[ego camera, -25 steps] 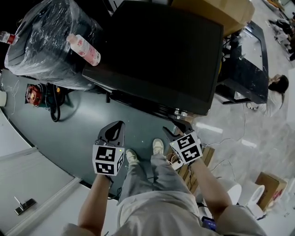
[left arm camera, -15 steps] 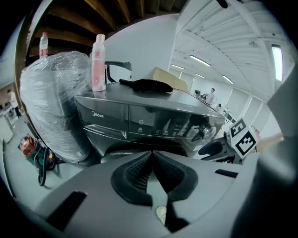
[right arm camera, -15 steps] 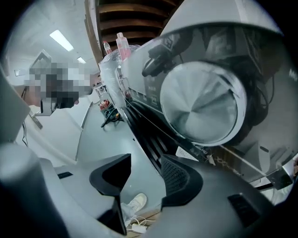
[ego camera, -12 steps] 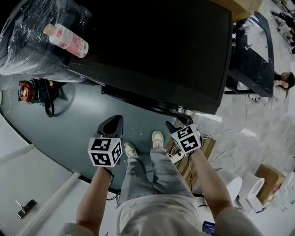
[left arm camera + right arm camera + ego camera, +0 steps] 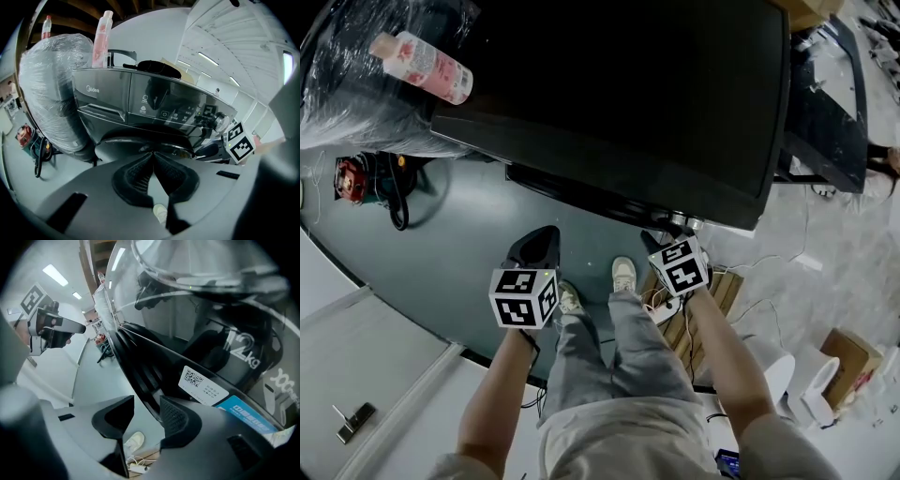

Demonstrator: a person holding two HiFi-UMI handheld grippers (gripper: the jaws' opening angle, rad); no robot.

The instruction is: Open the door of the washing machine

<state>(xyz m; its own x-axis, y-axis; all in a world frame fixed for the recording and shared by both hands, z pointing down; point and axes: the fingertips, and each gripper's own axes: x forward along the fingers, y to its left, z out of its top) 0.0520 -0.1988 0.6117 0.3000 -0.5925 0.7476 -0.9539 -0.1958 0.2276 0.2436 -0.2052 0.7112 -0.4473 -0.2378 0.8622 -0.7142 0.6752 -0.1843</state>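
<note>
You keep the left gripper (image 5: 152, 157) closed and empty, idle at 9 o'clock. Your right gripper (image 5: 146, 401) is wide, jaws closing, with the door rim (image 5: 140, 373) between them unpressed, probably to hook it. The washing machine (image 5: 628, 112) stands at 12 o'clock, its door apparently shut.

Washing machine (image 5: 609, 94) cut by upper edge (head view); sticker (image 5: 204, 385) print illegible.

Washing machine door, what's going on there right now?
A person stands at the black washing machine, a gripper in each hand. The right gripper is at the edge of the door, its jaws apart and closing, with the door's rim at the gap but not pinched. The left gripper points at the machine's front with its jaws together and empty. The door looks shut.
</note>
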